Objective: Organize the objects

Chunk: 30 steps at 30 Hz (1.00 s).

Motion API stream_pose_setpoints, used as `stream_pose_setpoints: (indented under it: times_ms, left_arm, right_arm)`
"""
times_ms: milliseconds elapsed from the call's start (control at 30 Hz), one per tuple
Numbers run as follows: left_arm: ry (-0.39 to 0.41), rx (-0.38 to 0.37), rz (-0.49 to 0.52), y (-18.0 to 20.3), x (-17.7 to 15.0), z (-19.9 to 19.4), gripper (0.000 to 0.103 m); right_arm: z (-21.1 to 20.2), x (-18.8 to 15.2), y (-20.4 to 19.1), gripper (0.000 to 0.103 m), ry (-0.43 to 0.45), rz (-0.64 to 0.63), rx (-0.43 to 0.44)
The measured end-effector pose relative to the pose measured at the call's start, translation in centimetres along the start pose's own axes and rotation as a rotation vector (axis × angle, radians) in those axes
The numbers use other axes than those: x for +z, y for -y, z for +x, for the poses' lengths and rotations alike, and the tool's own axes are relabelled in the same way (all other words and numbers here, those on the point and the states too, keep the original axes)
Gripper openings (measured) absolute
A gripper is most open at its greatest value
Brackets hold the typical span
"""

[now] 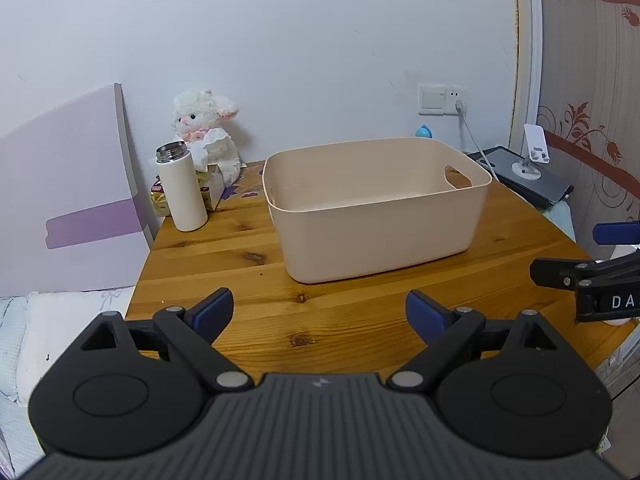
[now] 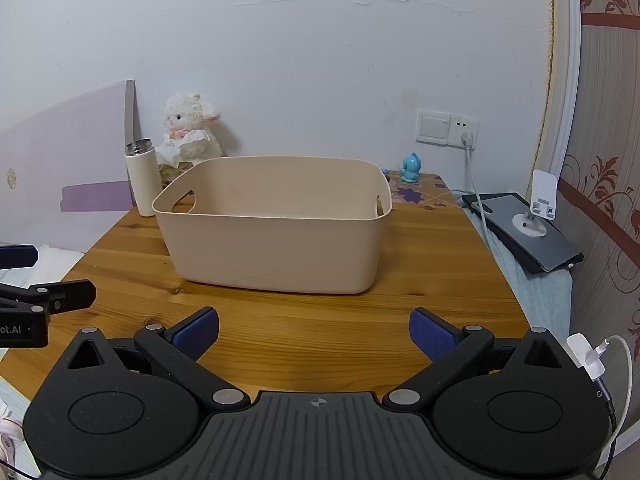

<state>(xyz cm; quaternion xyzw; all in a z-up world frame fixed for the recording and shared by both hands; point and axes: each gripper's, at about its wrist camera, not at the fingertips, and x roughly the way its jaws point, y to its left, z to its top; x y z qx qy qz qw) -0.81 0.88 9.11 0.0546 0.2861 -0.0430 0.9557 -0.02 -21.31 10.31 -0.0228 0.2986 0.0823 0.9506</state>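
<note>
A beige plastic bin (image 1: 380,240) with handle cut-outs stands on the wooden table (image 1: 240,272); it also shows in the right wrist view (image 2: 276,256). Its inside looks empty as far as I can see. A white flask (image 1: 182,188) without a lid stands at the far left, also in the right wrist view (image 2: 141,178). A white plush lamb (image 1: 208,128) sits behind it against the wall. A small blue figurine (image 2: 411,167) stands at the back right. My left gripper (image 1: 319,312) is open and empty in front of the bin. My right gripper (image 2: 314,334) is open and empty, to the right of the left one.
A tissue box (image 1: 212,184) sits beside the flask. A dark tablet (image 2: 524,232) with a white phone stand (image 2: 538,208) lies off the table's right side. A charging cable (image 2: 476,184) hangs from the wall socket. A purple board (image 1: 68,184) leans at the left.
</note>
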Motion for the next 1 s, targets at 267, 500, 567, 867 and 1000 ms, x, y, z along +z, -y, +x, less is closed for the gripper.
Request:
stream_pose_setpoints:
  times_ms: [267,500,567,867,1000]
  left_arm:
    - [-0.011,-0.004,-0.015,-0.37,-0.13,0.15,0.094]
    - [-0.022,-0.008,-0.010,-0.28,-0.17,0.14,0.094]
    - [-0.023,-0.010,-0.006,-0.24,-0.21,0.14,0.094]
    - [-0.032,-0.014,0.010,-0.05,-0.78,0.34,0.098]
    - [-0.045,-0.022,0.013,-0.04,-0.89,0.59,0.098]
  right_arm:
    - [0.34,-0.23,0.02,0.103,-0.014,-0.005,-0.007]
    - [0.34,-0.19,0.16,0.103,-0.017,0.004,-0.007]
    - [0.35,-0.16,0.16,0.103,-0.018,0.003,-0.007]
    - [0.63,-0.45,0.04,0.103,-0.032,-0.002,-0.007]
    - [0.78,-0.48,0.01,0.103,-0.034,0.001,-0.006]
